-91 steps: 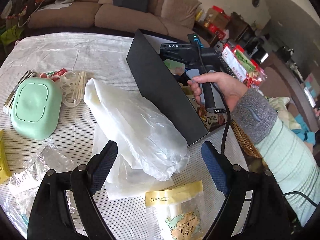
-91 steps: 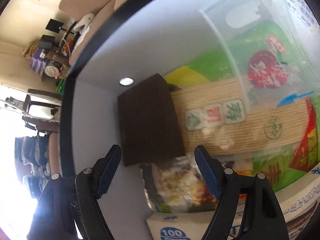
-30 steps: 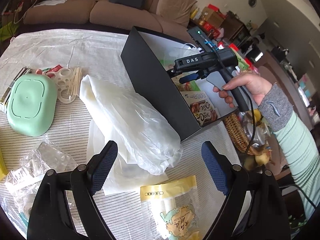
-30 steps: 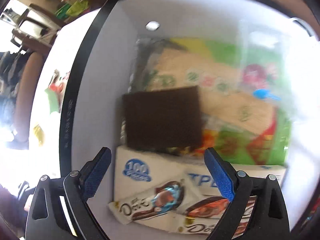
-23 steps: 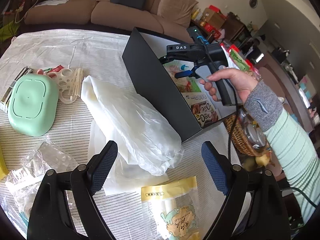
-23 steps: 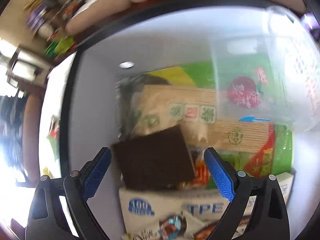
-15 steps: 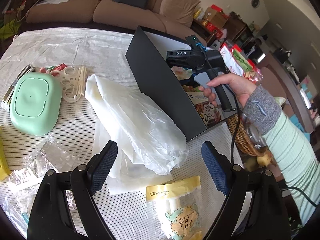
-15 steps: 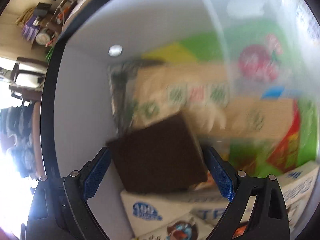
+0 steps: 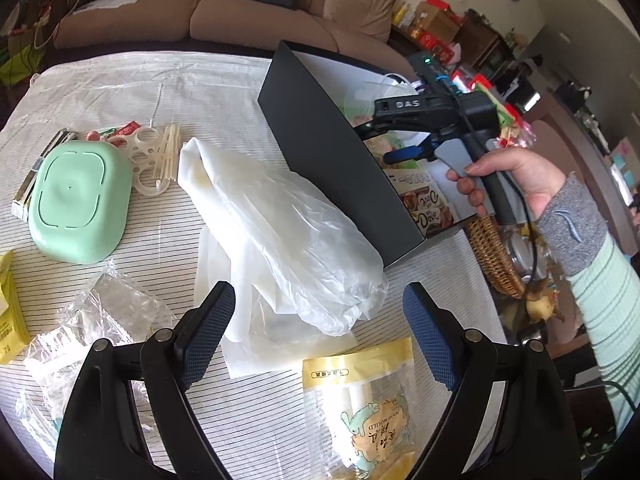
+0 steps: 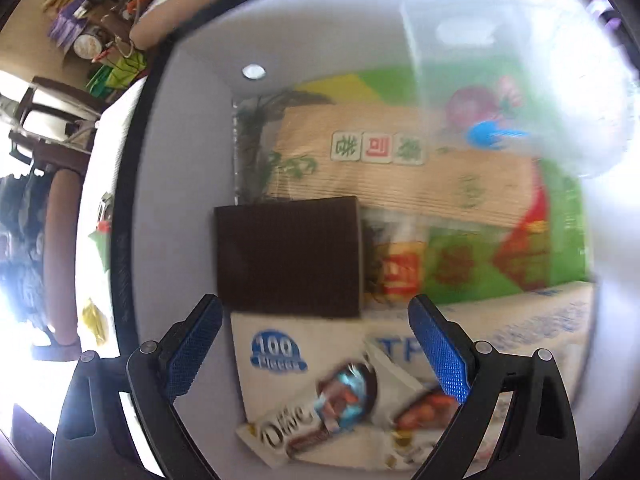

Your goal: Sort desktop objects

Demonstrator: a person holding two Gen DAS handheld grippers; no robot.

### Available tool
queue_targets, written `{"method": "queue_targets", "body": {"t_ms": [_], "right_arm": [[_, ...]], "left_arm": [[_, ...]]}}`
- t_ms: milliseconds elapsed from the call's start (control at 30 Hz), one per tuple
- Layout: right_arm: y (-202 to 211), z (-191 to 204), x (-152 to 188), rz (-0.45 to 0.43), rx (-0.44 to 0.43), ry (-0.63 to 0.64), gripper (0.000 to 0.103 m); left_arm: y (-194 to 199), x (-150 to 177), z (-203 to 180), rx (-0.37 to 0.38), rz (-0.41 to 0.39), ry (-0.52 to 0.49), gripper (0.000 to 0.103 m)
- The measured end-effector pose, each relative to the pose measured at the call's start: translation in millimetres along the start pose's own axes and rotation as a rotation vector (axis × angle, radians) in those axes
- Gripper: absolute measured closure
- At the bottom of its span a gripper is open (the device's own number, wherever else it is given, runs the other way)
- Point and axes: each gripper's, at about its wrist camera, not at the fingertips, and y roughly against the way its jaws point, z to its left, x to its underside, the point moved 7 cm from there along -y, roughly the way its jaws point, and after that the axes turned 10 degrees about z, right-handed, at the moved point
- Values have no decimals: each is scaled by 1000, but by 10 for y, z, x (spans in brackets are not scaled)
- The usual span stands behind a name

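Observation:
A black box [image 9: 324, 152] with a white inside stands open on the striped table. My right gripper [image 10: 316, 344] is open and empty above its contents: a dark brown square pad [image 10: 288, 256], a white "100" box [image 10: 280, 352], Dove chocolate packets [image 10: 332, 404] and a green snack bag [image 10: 460, 208]. In the left wrist view the right gripper [image 9: 400, 140] hangs over the box. My left gripper [image 9: 320, 328] is open and empty, over a crumpled white plastic bag [image 9: 288, 232]. A yellow snack pouch [image 9: 368, 404] lies just in front of it.
A mint green lidded container [image 9: 80, 200], white plastic rings [image 9: 152, 156], clear wrappers [image 9: 88, 328] and a yellow packet [image 9: 8, 316] lie on the left. A wicker basket [image 9: 492, 256] stands past the table's right edge. A sofa [image 9: 248, 12] is behind.
My right gripper has pulled back a little above the box, both fingers staying open. The brown pad lies flat in the box. My left gripper has hardly moved.

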Motion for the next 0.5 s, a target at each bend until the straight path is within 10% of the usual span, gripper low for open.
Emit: {"method": "queue_targets", "body": {"t_ms": [267, 500], "right_arm": [[654, 340, 1180, -236, -91, 83, 6], [593, 298, 2185, -237, -103, 112, 6]], "left_arm": [[-8, 316, 37, -43, 33, -5, 18], [6, 953, 19, -44, 74, 29, 18]]}}
